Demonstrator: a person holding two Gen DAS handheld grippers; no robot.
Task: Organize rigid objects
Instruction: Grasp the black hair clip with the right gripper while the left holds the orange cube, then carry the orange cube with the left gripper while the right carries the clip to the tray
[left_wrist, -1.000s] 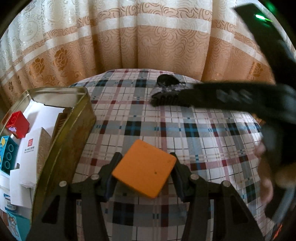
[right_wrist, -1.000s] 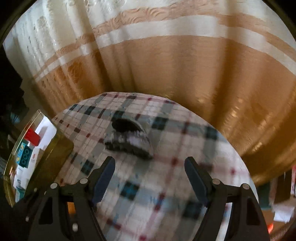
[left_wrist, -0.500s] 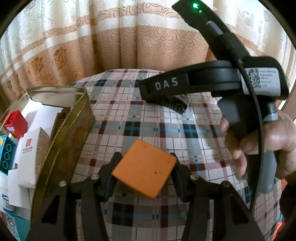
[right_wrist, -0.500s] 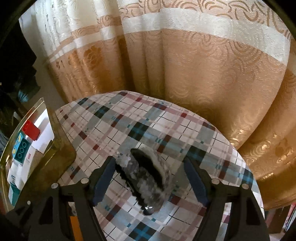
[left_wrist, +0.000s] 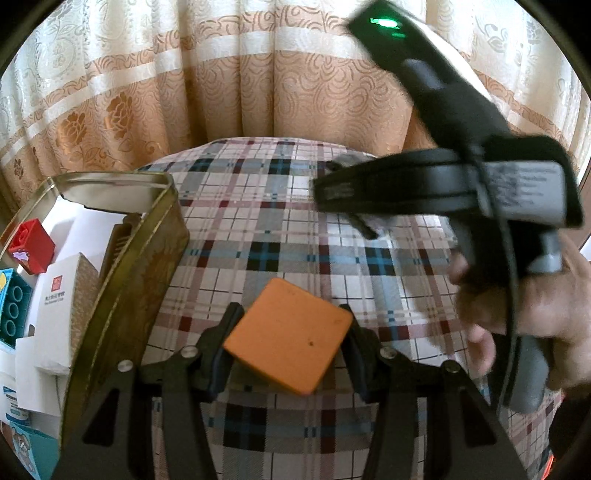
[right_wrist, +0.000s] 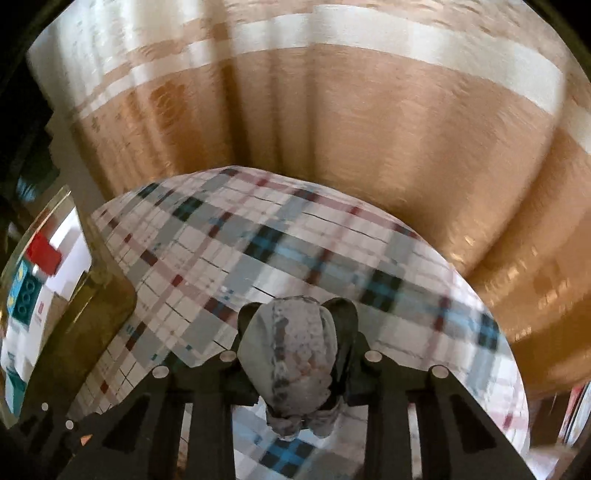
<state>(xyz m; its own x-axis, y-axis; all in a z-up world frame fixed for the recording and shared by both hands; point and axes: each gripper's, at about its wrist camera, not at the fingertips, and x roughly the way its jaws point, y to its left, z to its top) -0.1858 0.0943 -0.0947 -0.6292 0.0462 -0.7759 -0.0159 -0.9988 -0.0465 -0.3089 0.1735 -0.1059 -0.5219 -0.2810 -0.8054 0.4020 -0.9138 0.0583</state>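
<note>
Left wrist view only: left gripper grasping an orange block above the plaid tablecloth. Right wrist view only: right gripper, jaws closing, pads against a grey speckled object. Gold tin, left, holds a red brick, a teal brick and white boxes.

The tin box at nine o'clock looks like brassy metal with a dull sheen, holding matt white paper cartons and a glossy red plastic brick. The tablecloth is woven plaid cloth, and the curtain at twelve o'clock is a satiny fabric with a raised pattern. The orange block is smooth and matt, and the speckled grey clip looks like glossy mottled plastic.
</note>
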